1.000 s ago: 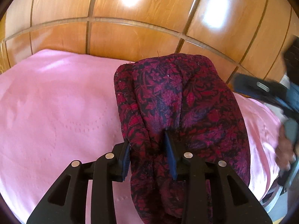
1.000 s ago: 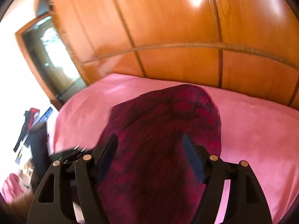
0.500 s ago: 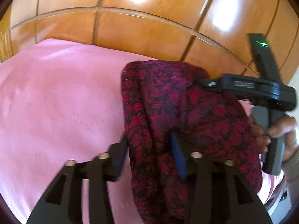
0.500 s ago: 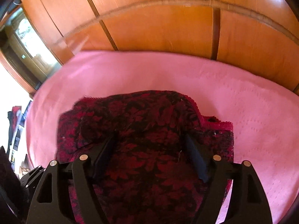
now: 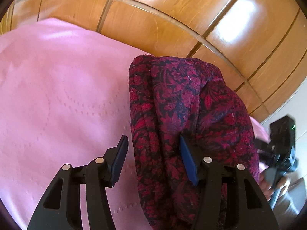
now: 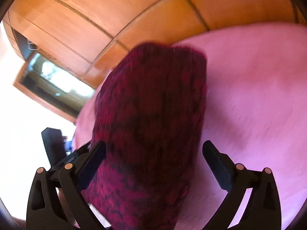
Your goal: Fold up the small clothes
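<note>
Pink blanket (image 5: 57,99) covers the bed, and the dark red flowery cloth (image 5: 184,103) lies on it in a long bunched heap, close to the wooden wall (image 5: 172,19) behind. In the left view, going from left to right, the left gripper (image 5: 153,159) comes first. Its jaws are apart. The left finger sits over bare pink blanket just beside the cloth. The right finger pokes into a fold of the cloth, and part of the heap lies between the two. Farther right, past the cloth, the right gripper (image 5: 278,153) shows at the edge with a hand (image 5: 272,184) on it. In the blurry right view, the right gripper (image 6: 153,153) is opening wide. The cloth (image 6: 153,115) lies between its fingers, and the right finger stands clear of it.
</note>
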